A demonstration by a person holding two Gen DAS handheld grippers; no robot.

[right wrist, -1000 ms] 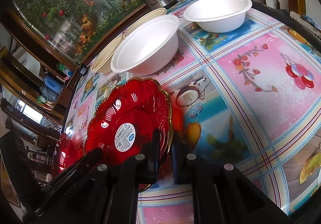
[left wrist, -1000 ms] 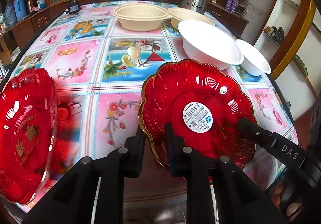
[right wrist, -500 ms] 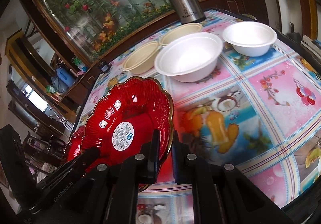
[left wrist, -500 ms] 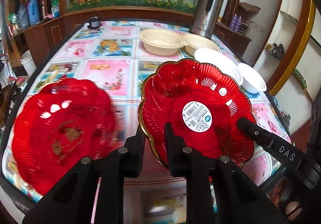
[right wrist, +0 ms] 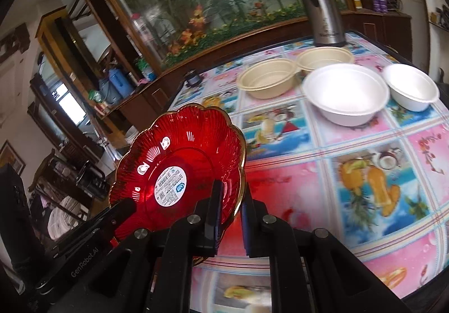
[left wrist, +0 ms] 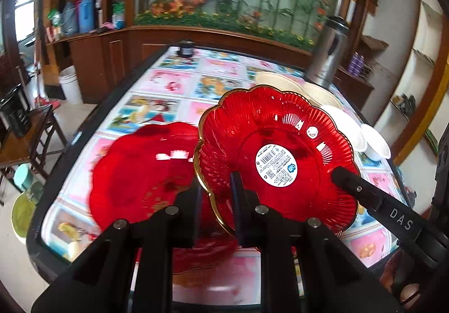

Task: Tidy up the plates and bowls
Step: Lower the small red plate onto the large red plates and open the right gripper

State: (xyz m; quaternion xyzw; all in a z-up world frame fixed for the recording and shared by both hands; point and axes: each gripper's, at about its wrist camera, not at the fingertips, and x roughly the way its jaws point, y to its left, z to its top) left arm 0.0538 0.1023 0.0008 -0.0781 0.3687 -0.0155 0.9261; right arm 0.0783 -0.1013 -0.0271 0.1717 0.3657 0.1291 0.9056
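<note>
Both grippers hold one red scalloped plate (left wrist: 277, 144) with a gold rim and a white barcode sticker, tilted up above the table. My left gripper (left wrist: 216, 198) is shut on its left rim. My right gripper (right wrist: 230, 209) is shut on its right rim (right wrist: 179, 169). A second red plate (left wrist: 140, 175) lies flat on the table below and to the left, blurred. Two white bowls (right wrist: 346, 92) (right wrist: 411, 89) and two beige bowls (right wrist: 268, 80) (right wrist: 325, 59) stand further back on the table.
The table (right wrist: 364, 161) has a colourful patterned cover. A steel thermos (right wrist: 322, 4) stands at the far edge behind the beige bowls. A small dark jar (left wrist: 186, 49) sits at the far left corner. Chairs and a white bucket (left wrist: 70, 85) stand left of the table.
Both grippers have lifted the held red plate higher and drawn back. The second red plate now appears nearer the held plate, under its left side.
</note>
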